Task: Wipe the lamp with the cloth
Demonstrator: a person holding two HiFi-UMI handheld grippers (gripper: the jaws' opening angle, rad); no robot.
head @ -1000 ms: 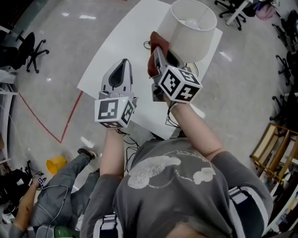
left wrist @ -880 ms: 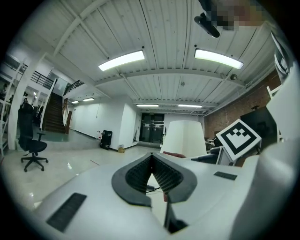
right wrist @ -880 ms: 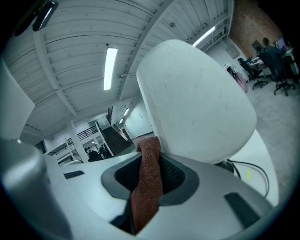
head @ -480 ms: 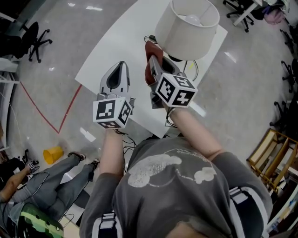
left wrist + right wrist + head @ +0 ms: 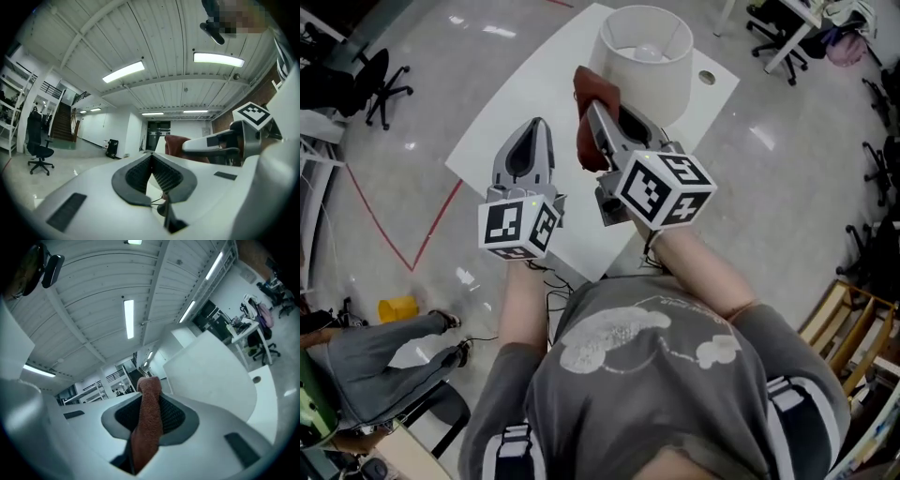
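Firmly clamped in the right gripper [image 5: 592,111], between both pads and poking past the tips: the rust-brown cloth [image 5: 147,427], just beside the white lamp [image 5: 649,75] shade on the table [image 5: 520,103]. Left gripper [image 5: 533,131] jaws pressed together, empty, left of the cloth.

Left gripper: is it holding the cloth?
No, the left gripper's jaws meet empty; the cloth sits clamped in the right gripper.
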